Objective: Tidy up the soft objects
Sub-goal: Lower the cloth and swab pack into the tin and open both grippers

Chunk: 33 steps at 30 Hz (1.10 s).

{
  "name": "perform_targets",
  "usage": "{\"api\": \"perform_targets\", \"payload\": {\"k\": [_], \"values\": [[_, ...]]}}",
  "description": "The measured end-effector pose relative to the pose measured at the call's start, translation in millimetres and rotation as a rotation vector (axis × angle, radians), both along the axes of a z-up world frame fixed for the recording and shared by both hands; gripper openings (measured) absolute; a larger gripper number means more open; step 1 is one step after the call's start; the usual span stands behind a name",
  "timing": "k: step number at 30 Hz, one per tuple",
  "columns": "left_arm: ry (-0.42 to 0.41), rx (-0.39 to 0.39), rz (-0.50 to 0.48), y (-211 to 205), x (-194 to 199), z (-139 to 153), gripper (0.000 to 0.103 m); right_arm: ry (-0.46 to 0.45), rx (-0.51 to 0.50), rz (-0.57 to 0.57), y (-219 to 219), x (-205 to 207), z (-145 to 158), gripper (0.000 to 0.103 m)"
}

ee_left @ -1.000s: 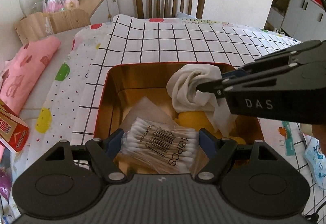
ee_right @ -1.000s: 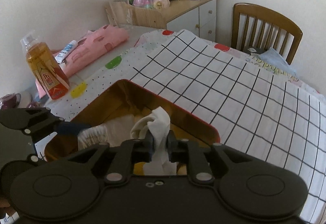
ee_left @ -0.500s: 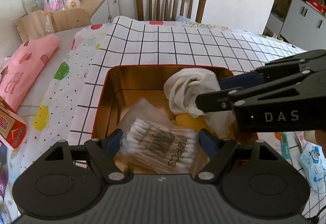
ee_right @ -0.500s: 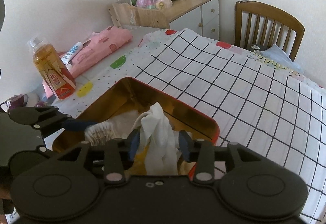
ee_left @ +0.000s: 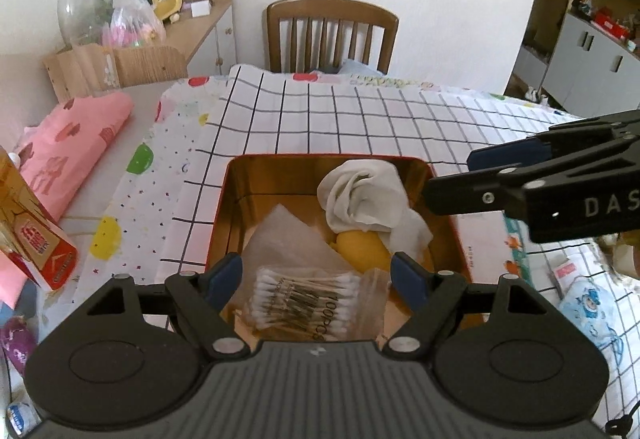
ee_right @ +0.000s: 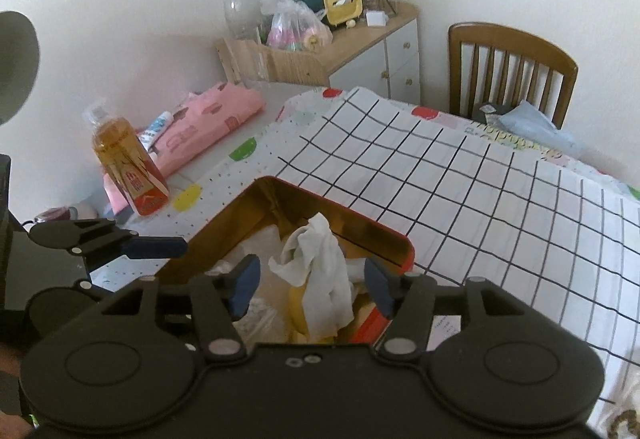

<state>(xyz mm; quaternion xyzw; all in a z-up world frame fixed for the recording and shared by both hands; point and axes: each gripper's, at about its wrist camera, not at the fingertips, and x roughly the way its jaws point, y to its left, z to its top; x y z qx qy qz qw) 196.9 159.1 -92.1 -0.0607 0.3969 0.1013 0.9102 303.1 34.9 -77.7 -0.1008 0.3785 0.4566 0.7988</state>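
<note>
**White cloth dropped in tin, both grippers backing off**

White cloth (ee_left: 362, 199) sits bunched in the far right corner of the red tin (ee_left: 218, 223), draped over a yellow soft item (ee_left: 362, 245). Seen from the right wrist, the cloth (ee_right: 320, 259) stands up as a crumpled peak, long axis roughly vertical, tail hanging toward the camera.

Key relation: the cloth is directly ahead of and below the right gripper (ee_right: 310, 285), framed between its 2 blue pads but touching neither. I read that as released. Its jaws are opening at this moment, with clear gaps on both sides of the cloth. In the left wrist view the right gripper (ee_left: 480, 179) sits just beside the tin's right rim, tips off the cloth. The right hand is the nearer one if the cloth needs another poke.

Left gripper (ee_left: 316, 277) is wide open and holds nothing. The pack of cotton swabs (ee_left: 304, 301) lies in the near end of the tin between and below its pads, no contact that I can see. A clear plastic sheet (ee_left: 286, 239) lies behind the swabs.

Versus 1 second back: the right pads were clamped tight on the cloth then; now they are apart and the cloth rests on its own. Both views show more of the tin and tablecloth (ee_left: 360, 119), so both hands have pulled up and back. The swabs and the yellow item look unmoved.

My guess: this drop is done. Next pick is probably outside the tin, maybe the pink cloth (ee_right: 208, 123) at the far left, beside the orange bottle (ee_right: 126, 163).
</note>
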Motion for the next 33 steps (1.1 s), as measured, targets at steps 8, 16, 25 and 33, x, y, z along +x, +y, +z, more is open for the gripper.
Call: {"api": "perform_targets", "payload": {"k": [8,16,25,33], "values": [[-0.053,0.023,-0.05,-15.3,-26.8,24.8,0.081,-0.029,0.05,-0.058,-34.0,-27.5,24.9,0.062],[-0.113,0.03,-0.127,-37.6,-50.3,46.0,0.081,-0.063,0.09,-0.121,-66.5,-62.6,45.4,0.065],[-0.152,0.027,-0.219,-67.1,-67.8,60.0,0.086,-0.116,0.118,-0.195,-108.3,-110.2,55.4,0.071],[-0.157,0.009,-0.282,-97.2,-71.7,63.1,0.086,-0.135,0.149,-0.305,-160.9,-135.9,58.5,0.082]]}}
